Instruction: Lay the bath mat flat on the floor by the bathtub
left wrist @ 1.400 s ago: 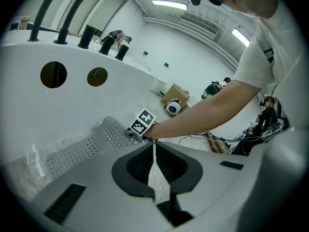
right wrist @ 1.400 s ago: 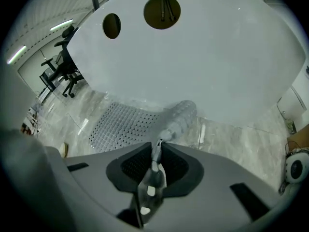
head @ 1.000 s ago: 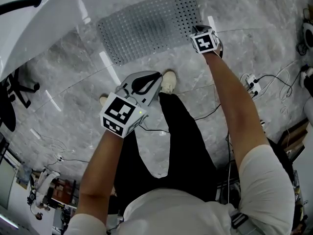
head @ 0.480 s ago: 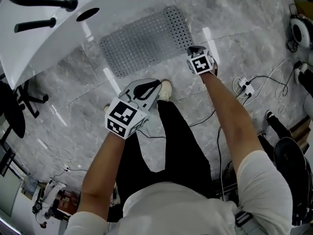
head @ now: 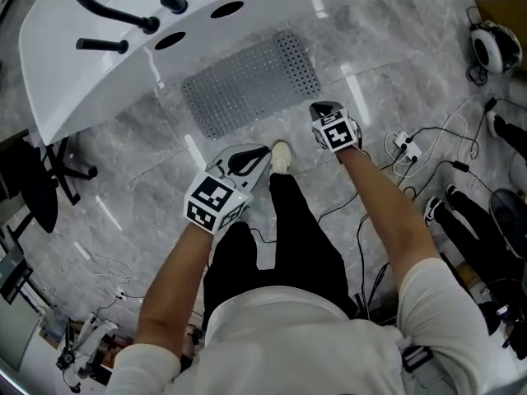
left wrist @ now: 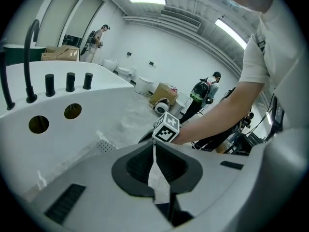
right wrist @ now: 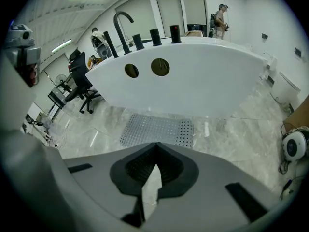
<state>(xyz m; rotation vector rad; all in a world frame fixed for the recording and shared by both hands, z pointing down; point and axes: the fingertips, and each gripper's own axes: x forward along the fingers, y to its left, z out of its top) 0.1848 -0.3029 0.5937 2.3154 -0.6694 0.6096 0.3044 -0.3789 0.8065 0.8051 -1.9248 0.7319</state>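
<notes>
The bathtub (head: 99,64) is taking up the upper left of the head view: glossy white, smooth and curved, with two round holes in its side and black taps (head: 173,2) on its rim. The floor (head: 123,179) is showing as polished grey marble-look tile, throwing back strips of ceiling light.

The bath mat (head: 251,81) is lying on that floor just beside the tub and appears flat, with no fold or lifted corner visible. Its long axis is running parallel to the tub's side. It is a grey rectangle with rounded corners, covered in fine perforations, with a band of larger dark holes at its right end.

The mat is lying ahead of both grippers, between them and the tub. The right gripper (head: 323,109) is the nearer, hovering near the mat's right near corner but clear of it. The left gripper (head: 260,152) is hanging further back, just beside a white shoe (head: 282,156).

Both grippers are clenched on nothing; their dark ribbed pads are meeting at the tips.

Judgement: the placement is looking complete, and any remaining adjustment would fall to the right side.
</notes>
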